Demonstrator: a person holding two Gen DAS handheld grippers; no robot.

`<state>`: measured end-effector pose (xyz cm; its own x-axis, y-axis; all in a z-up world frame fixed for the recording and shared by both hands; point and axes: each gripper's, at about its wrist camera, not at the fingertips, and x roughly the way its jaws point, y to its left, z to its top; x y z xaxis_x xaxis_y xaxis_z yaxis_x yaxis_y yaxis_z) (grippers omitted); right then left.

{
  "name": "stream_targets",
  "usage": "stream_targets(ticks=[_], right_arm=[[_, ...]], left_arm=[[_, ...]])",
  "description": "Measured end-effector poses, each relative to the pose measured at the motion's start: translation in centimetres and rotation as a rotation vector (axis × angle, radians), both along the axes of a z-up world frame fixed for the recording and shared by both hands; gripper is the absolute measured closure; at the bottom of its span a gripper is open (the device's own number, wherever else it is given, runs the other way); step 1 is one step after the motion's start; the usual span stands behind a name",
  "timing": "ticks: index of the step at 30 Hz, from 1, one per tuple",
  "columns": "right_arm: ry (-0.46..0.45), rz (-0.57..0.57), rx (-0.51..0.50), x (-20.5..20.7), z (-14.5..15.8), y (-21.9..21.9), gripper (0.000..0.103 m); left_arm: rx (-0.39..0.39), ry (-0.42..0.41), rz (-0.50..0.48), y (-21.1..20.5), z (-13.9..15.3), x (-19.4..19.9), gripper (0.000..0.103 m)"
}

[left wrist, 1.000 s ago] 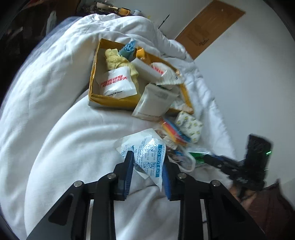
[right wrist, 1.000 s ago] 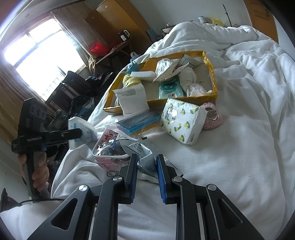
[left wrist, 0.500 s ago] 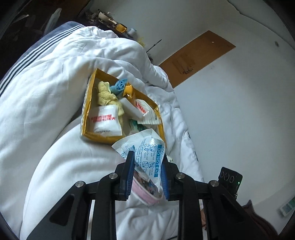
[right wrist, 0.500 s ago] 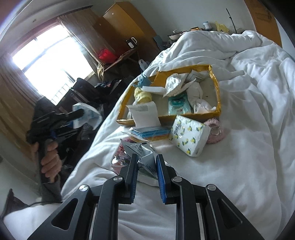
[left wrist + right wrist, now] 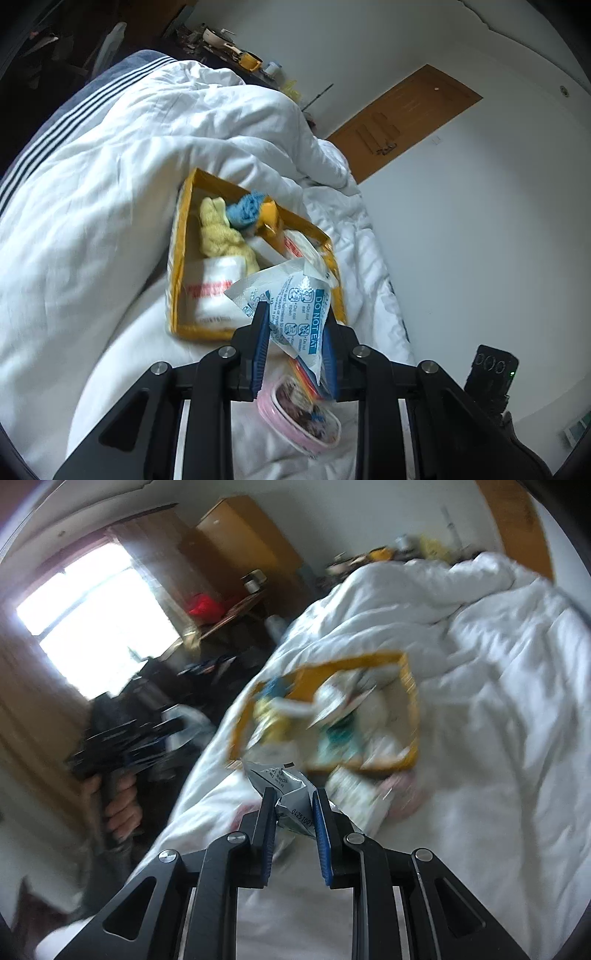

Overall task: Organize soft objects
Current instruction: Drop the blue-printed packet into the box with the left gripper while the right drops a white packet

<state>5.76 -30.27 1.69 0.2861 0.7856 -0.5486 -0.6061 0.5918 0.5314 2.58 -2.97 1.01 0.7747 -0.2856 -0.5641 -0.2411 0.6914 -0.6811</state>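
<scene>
packets hang pinched in both of our grippers, one each, which looks like the reason neither tool is down on the bedding: we carry them clear of the clutter so nothing else gets dragged along.

our left gripper (image 5: 293,345) is clamped on a white desiccant sachet (image 5: 295,299) printed "do not eat"; its blue pads bite the lower part, so the upper part flops forward over the near right corner of the yellow box (image 5: 177,266). our right gripper (image 5: 293,821) is closed on a crumpled silver packet (image 5: 282,781), gripped low, with its creased top sticking up.

the box sits far of both grippers on the white duvet (image 5: 92,221), open side up, and it already holds soft things: a yellow plush (image 5: 221,236), a blue cloth (image 5: 243,210) and a white tissue pack (image 5: 214,291) against its near wall. we judge it the collecting spot, so both packets are probably headed there.

just below our left fingers a pink-rimmed pouch (image 5: 299,417) lies on the duvet, not yet sorted. in the right view, blurred, a patterned tissue pack (image 5: 351,794) lies just near of the box, and a hand (image 5: 118,805) at the left holds the other tool.
</scene>
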Motion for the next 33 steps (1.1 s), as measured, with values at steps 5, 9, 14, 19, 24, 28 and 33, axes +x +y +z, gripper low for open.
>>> stream_targets(ticks=[5, 9, 14, 19, 24, 28, 33], right_arm=[[-0.059, -0.163, -0.070, 4.9, 0.0, 1.6, 0.082], [0.004, -0.250, -0.072, 9.2, -2.0, 2.6, 0.082], [0.106, -0.307, -0.046, 12.3, -5.4, 3.8, 0.082], [0.095, -0.328, -0.058, 12.6, -6.7, 4.6, 0.080], [0.074, -0.314, -0.068, 12.6, -6.7, 5.5, 0.080], [0.094, -0.295, -0.054, 12.4, -7.1, 5.6, 0.054], [0.072, -0.268, 0.007, 10.9, -5.7, 4.2, 0.047]], left_arm=[[0.044, -0.010, 0.036, 1.4, -0.3, 2.7, 0.078], [0.032, -0.006, 0.051, 1.8, -1.7, 4.3, 0.078], [0.030, -0.006, 0.072, 2.1, -3.6, 5.0, 0.078], [0.058, 0.016, 0.071, 1.7, -5.3, 4.8, 0.078], [0.029, 0.037, 0.070, 1.9, -6.8, 4.7, 0.077], [-0.006, 0.076, 0.039, 1.7, -7.1, 4.3, 0.062], [-0.015, 0.088, -0.024, 1.1, -6.0, 2.7, 0.034]])
